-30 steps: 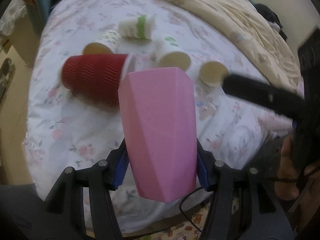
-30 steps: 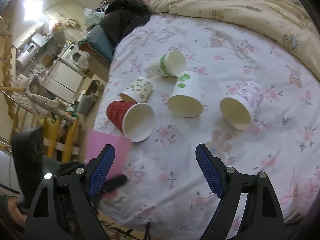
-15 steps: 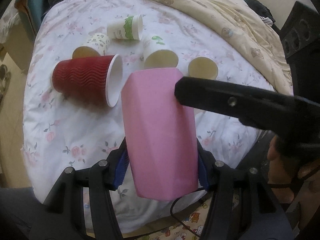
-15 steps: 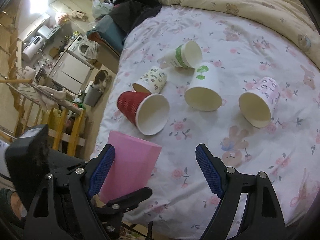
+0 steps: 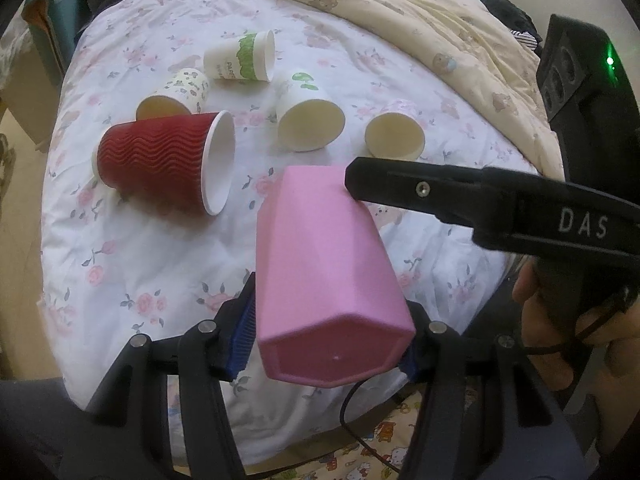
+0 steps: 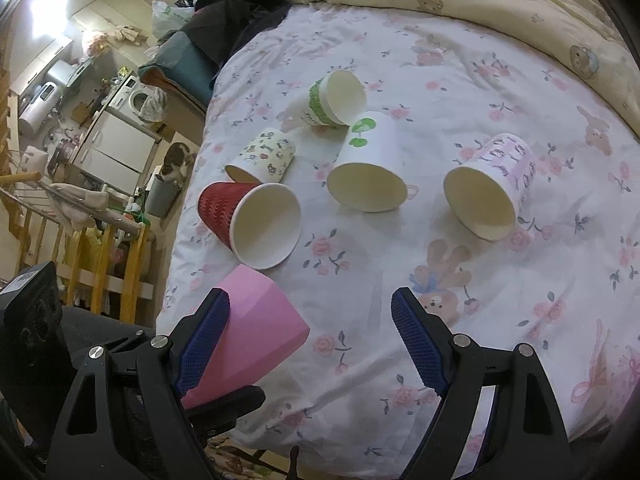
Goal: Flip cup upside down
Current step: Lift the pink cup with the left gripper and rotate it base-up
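My left gripper [image 5: 326, 332] is shut on a pink faceted cup [image 5: 324, 272], gripping it near its closed base, which faces the camera; the mouth points away over the bed. The cup also shows in the right wrist view [image 6: 256, 332] at lower left. My right gripper [image 6: 312, 340] is open and empty above the floral bedsheet [image 6: 440, 300]; one of its fingers [image 5: 420, 190] crosses in front of the cup's far end in the left wrist view.
Several paper cups lie on their sides on the bed: a red ribbed one [image 5: 160, 168], a floral one [image 5: 176, 94], a green-banded one [image 5: 240, 58], a white one with a green mark [image 5: 308, 120] and a pink-patterned one [image 6: 488, 188]. A beige quilt [image 5: 400, 12] lies behind.
The left gripper has tilted the pink cup so its base now faces the camera. The right gripper has moved closer, its finger reaching the cup's far end.
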`<control>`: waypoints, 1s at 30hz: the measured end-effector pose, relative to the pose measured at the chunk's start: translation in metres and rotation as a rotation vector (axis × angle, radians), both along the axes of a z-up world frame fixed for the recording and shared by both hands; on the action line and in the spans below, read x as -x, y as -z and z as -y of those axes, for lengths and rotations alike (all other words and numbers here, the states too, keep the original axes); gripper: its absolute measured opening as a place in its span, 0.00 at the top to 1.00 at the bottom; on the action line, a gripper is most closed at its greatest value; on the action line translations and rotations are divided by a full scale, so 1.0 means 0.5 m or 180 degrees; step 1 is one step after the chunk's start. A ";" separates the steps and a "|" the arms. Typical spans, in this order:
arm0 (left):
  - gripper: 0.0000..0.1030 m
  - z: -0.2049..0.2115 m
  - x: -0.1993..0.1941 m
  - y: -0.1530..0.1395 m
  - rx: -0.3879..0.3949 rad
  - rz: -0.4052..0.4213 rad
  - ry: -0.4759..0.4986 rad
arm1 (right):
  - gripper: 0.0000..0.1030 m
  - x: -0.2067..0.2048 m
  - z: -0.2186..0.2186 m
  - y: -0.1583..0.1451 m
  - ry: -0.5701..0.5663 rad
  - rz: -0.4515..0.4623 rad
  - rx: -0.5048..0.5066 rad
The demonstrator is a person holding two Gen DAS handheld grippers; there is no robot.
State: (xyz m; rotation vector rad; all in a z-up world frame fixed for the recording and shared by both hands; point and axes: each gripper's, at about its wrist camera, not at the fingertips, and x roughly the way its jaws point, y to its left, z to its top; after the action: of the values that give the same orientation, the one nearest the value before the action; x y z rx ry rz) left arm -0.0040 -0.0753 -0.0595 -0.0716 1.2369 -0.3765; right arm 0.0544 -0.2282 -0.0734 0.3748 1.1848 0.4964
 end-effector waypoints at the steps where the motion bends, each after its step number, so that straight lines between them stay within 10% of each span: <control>1: 0.48 0.000 0.000 -0.002 0.0000 0.0011 -0.0003 | 0.17 0.000 0.003 -0.003 0.0017 0.0015 -0.0037; 30: 0.50 0.004 0.008 -0.020 0.0032 0.0141 0.0100 | 0.17 -0.001 0.019 -0.001 0.0103 -0.0123 -0.0308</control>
State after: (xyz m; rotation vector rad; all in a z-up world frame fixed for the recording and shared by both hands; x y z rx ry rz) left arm -0.0082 -0.0773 -0.0495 -0.0523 1.1936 -0.4097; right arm 0.0550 -0.2377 -0.0727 0.4878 1.1928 0.5214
